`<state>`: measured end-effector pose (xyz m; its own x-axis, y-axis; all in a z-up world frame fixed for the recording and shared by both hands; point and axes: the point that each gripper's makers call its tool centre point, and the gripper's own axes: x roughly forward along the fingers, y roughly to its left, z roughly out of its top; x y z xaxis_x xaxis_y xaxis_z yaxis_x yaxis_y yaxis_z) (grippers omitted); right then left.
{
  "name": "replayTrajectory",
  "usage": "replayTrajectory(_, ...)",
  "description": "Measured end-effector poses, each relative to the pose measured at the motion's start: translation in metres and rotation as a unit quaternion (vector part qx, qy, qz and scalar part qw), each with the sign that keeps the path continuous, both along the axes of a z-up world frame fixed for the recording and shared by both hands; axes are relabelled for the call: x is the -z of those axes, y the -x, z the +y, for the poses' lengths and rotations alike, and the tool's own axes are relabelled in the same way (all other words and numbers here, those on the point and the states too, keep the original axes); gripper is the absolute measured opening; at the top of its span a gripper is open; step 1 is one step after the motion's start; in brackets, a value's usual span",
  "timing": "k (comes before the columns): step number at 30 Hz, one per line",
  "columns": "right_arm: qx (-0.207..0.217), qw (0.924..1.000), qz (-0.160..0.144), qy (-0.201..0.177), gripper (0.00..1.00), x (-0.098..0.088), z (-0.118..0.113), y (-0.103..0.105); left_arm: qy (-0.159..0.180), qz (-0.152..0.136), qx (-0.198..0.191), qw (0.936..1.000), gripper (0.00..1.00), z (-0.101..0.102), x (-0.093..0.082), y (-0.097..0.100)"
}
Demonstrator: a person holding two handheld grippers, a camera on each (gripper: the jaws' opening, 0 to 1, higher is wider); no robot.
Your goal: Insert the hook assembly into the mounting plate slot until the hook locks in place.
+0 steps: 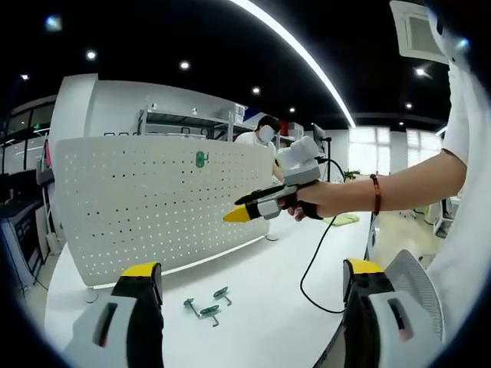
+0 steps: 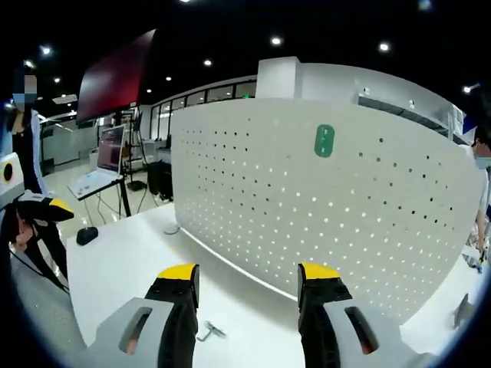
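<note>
Tabletop (image 1: pixel 268 291), white, long, carrying every item listed below. Pegboard mounting plate (image 1: pixel 153 207), white, perforated in regular rows, standing upright on the tabletop; seen in the right gripper view (image 2: pixel 307 207) as a broad curved panel directly ahead of that tool. Left tool (image 1: pixel 253 280), grey body with black jaws tipped yellow, rising from the bottom of the left gripper view; jaws spread wide apart with nothing between them, held above the tabletop and short of the plate. Right tool (image 2: pixel 249 280), same build, jaws likewise parted and empty, pointed at the lower half of the plate; in the left gripper view it appears held in a person's hand (image 1: pixel 318 201) with a bead bracelet at the wrist, its yellow tip (image 1: pixel 236 215) near the plate's face, a black cable hanging from it to the tabletop. Green hook piece (image 1: pixel 201 159), small, already seated high on the plate; visible also in the right gripper view (image 2: pixel 324 141) near the plate's upper centre. Loose hook assemblies (image 1: pixel 209 304), metal rods with green ends, lying flat on the tabletop between the left tool's jaws and in front of the plate; one seen in the right gripper view (image 2: pixel 207 331) just beside the right tool's left jaw.
</note>
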<state>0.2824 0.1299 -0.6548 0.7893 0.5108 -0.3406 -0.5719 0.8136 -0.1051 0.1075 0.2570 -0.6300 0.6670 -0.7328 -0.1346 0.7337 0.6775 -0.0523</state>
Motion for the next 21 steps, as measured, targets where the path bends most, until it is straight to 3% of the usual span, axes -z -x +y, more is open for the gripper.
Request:
replayTrajectory(14,-0.040,0.9977,0.049,0.023,0.52,0.039,0.002,0.001,0.001,0.007,-0.009,0.9999,1.00,-0.002,0.006,-0.002)
replayTrajectory(21,-0.047,0.9968,0.058,0.028,0.51,0.047,0.004,-0.001,-0.003,0.009,-0.013,0.9999,1.00,-0.001,0.009,-0.003)
